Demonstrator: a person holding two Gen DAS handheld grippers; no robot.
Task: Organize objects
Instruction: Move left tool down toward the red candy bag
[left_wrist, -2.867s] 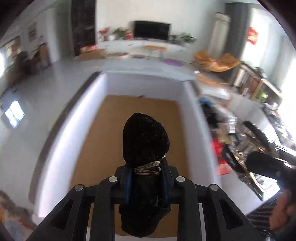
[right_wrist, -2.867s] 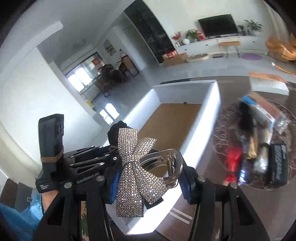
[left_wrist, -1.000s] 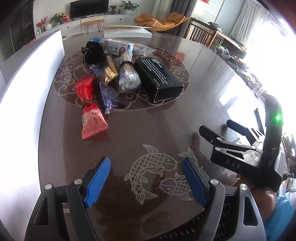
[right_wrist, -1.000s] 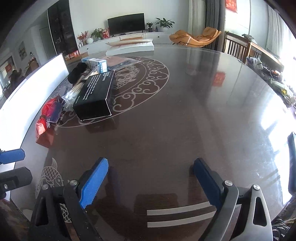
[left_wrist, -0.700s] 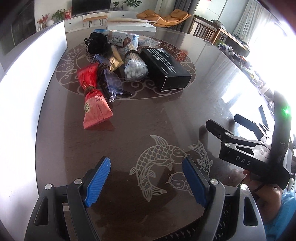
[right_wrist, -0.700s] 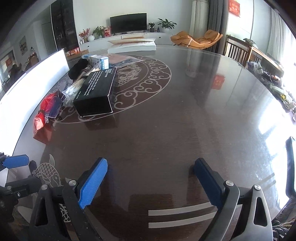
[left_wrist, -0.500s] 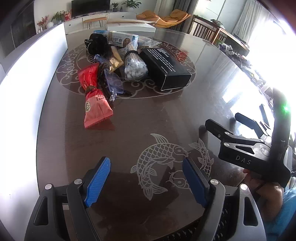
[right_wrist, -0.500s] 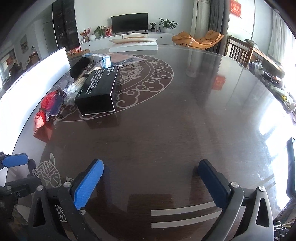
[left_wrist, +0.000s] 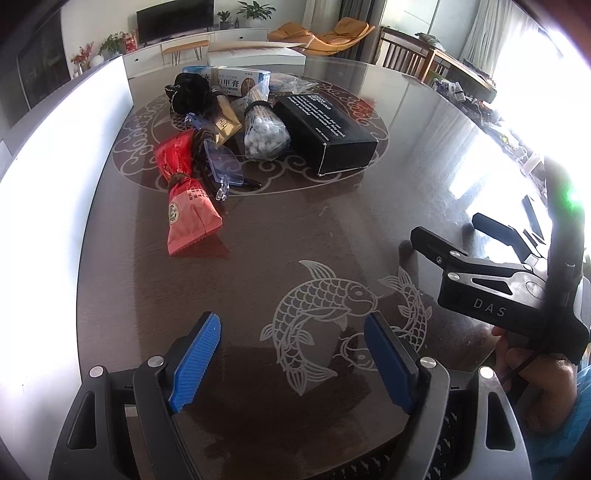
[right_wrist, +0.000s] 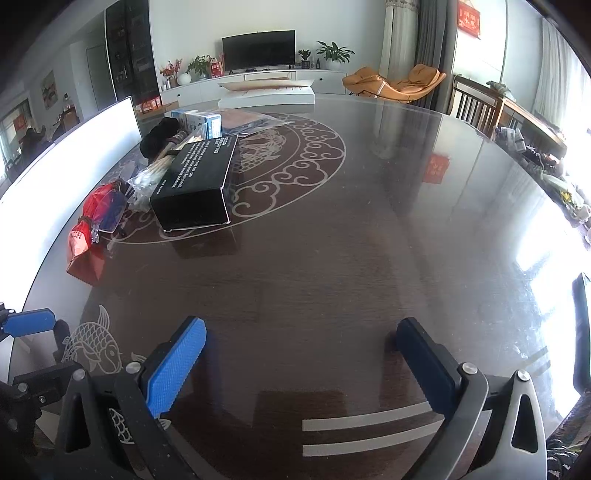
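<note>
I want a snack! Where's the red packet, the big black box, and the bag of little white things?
red packet (left_wrist: 190, 218), left wrist view, lower printed half.
black box (left_wrist: 325, 127), left wrist view, top face.
bag of white things (left_wrist: 264, 134), left wrist view, bulging middle.

Glossy dark wood table

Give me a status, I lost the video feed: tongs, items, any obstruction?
Left tongs open, empty. Right tongs open, empty, just widened. Clutter pile beside black box waits on table. Nothing in the way.
</note>
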